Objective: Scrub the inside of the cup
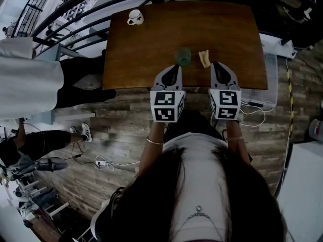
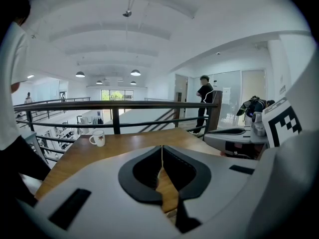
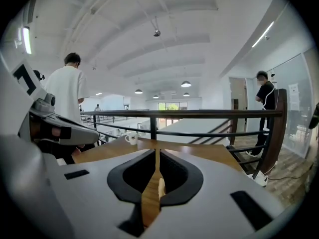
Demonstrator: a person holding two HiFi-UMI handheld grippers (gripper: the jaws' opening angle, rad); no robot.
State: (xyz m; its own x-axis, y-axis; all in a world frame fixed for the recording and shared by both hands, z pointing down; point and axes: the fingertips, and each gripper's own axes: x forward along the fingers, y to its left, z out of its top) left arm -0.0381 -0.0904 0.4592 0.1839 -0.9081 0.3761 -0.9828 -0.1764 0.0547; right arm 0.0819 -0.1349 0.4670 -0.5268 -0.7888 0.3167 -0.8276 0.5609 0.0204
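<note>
Neither gripper view shows me the cup (image 1: 182, 57). The head view has it just ahead of the left gripper (image 1: 175, 69), with the sponge (image 1: 204, 58) beside it. That claw and the right gripper (image 1: 218, 67) are closed, empty. 1 mug (image 1: 135, 17) sits at the far-left corner.

I see a brown wooden table (image 1: 151, 39) carrying three things: a white mug (image 1: 135, 17) near its far left corner, and by the near edge a green cup (image 1: 182, 56) with a pale yellow sponge (image 1: 204, 58) just to its right, not touching it.
</note>
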